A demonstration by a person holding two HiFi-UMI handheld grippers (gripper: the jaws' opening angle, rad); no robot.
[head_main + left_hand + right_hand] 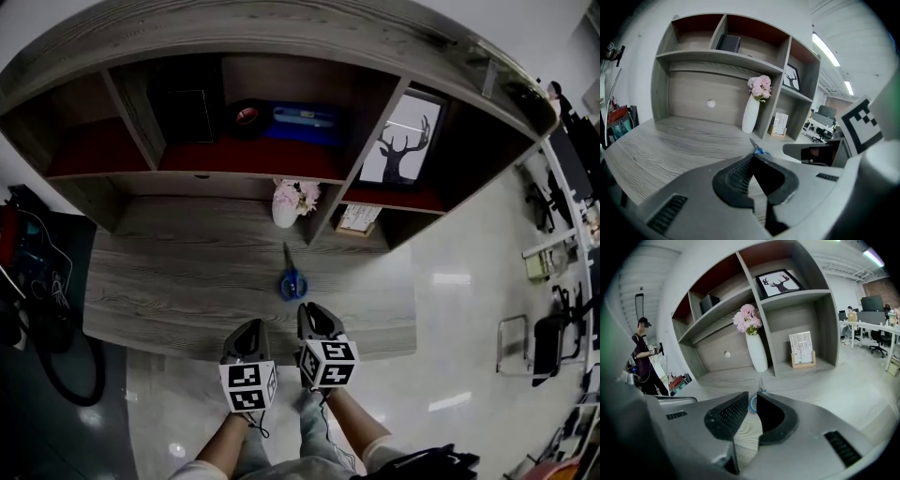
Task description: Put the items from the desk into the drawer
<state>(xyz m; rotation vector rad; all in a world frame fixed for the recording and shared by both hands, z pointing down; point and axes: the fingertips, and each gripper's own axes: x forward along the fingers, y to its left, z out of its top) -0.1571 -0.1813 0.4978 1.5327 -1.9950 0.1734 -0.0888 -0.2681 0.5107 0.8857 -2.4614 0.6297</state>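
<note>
Blue-handled scissors (292, 277) lie on the grey wood desk (169, 281), blades pointing toward the shelves. Both grippers hover at the desk's front edge, just short of them. My left gripper (251, 331) is shut with its tips touching and nothing held; the scissors (759, 149) lie beyond its tips (752, 158). My right gripper (313, 315) is open by a narrow gap and empty. A scissor handle (753, 402) shows through that gap (750, 400). Under the shelf is a wood front with a round knob (710, 103), closed.
A white vase of pink flowers (288, 203) stands behind the scissors. A card stand (356, 219) sits in the right cubby and a deer picture (403, 141) above. A tape roll (247, 115) and blue item (302, 120) lie on the shelf. A person (644, 363) stands far left.
</note>
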